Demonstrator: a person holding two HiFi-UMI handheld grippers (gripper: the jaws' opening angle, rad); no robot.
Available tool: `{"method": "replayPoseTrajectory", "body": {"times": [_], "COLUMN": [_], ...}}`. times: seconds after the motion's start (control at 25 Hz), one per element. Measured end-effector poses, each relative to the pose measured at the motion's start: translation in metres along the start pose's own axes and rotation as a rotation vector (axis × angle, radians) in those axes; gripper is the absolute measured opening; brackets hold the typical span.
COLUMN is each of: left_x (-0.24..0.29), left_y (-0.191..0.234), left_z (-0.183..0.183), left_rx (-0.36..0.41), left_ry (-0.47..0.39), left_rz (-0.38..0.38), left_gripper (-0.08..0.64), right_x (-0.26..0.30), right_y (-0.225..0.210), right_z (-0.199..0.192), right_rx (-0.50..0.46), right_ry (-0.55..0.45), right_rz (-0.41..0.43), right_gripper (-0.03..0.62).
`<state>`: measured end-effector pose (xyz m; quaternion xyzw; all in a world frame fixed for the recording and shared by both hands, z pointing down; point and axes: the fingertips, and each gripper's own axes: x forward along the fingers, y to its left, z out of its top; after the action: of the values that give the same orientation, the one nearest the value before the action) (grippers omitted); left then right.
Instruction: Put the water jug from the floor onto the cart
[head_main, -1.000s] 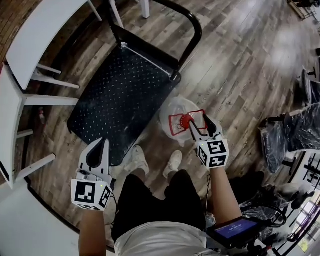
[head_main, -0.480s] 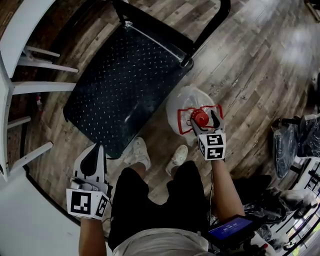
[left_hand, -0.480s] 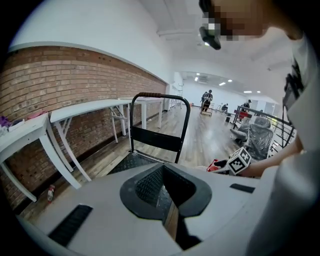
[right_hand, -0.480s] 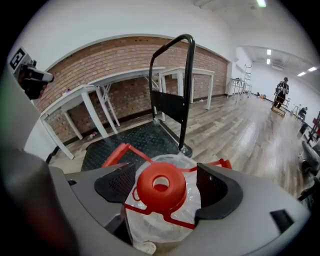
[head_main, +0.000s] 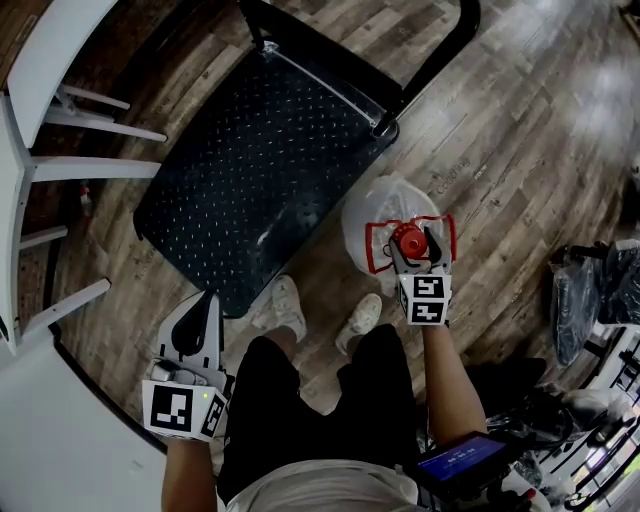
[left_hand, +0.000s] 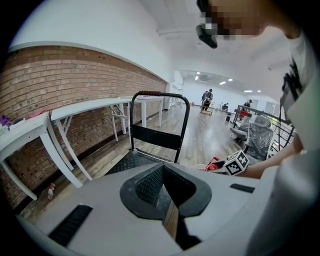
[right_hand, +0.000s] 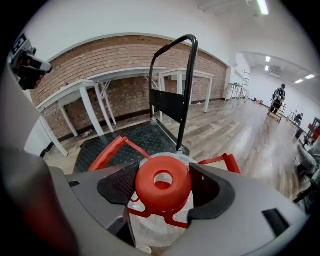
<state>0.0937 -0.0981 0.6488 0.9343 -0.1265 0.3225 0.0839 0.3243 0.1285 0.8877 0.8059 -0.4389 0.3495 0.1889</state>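
Note:
The clear water jug (head_main: 383, 212) stands on the wood floor just off the cart's near right corner, its red cap (head_main: 407, 238) and red carry handle (head_main: 374, 250) on top. My right gripper (head_main: 412, 245) points down at it. In the right gripper view the cap (right_hand: 163, 181) sits between the two pads (right_hand: 119, 186), which are closing around it with a sliver of room on the right side. The black studded cart deck (head_main: 250, 150) lies bare beyond. My left gripper (head_main: 207, 300) hangs shut and empty by my left leg, short of the cart's near edge.
The cart's black push handle (head_main: 440, 50) rises at its far end, close behind the jug. White tables (head_main: 40, 60) line the brick wall on the left. My shoes (head_main: 281, 305) stand next to the cart's corner. Plastic-covered chairs (head_main: 600, 285) sit at the right.
My right gripper has dropped from above the jug to around its cap, with its jaws spread wider. The left gripper has sunk a little beside my leg.

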Motion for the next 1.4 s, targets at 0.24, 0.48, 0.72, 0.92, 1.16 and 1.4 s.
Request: {"method": "replayPoseTrajectory", "body": {"times": [0.24, 0.48, 0.72, 0.92, 1.16, 1.4], "left_x": [-0.003, -0.012, -0.031, -0.064, -0.099, -0.126], "left_y": [0.005, 0.013, 0.024, 0.046, 0.087, 0.108], "left_z": [0.0, 0.013, 0.044, 0.08, 0.099, 0.124], "left_rx": [-0.004, -0.006, -0.002, 0.014, -0.035, -0.068], "left_ry": [-0.004, -0.03, -0.073, -0.139, -0.196, -0.255], "left_rz": [-0.003, -0.016, -0.029, -0.018, 0.009, 0.021], "left_gripper": [0.002, 0.002, 0.002, 0.002, 0.002, 0.002], "right_x": [0.0, -0.031, -0.099, -0.157, -0.216, -0.244], "right_y": [-0.001, -0.005, -0.008, -0.007, 0.019, 0.043], "right_z": [0.0, 0.013, 0.064, 0.123, 0.2, 0.276], "right_rx": [0.002, 0.042, 0.098, 0.125, 0.094, 0.028], "right_ry": [-0.007, -0.028, -0.042, -0.039, -0.034, -0.057], "right_rz": [-0.017, -0.045, -0.086, -0.126, -0.124, -0.056], "right_gripper": [0.313, 0.313, 0.313, 0.313, 0.313, 0.313]}}
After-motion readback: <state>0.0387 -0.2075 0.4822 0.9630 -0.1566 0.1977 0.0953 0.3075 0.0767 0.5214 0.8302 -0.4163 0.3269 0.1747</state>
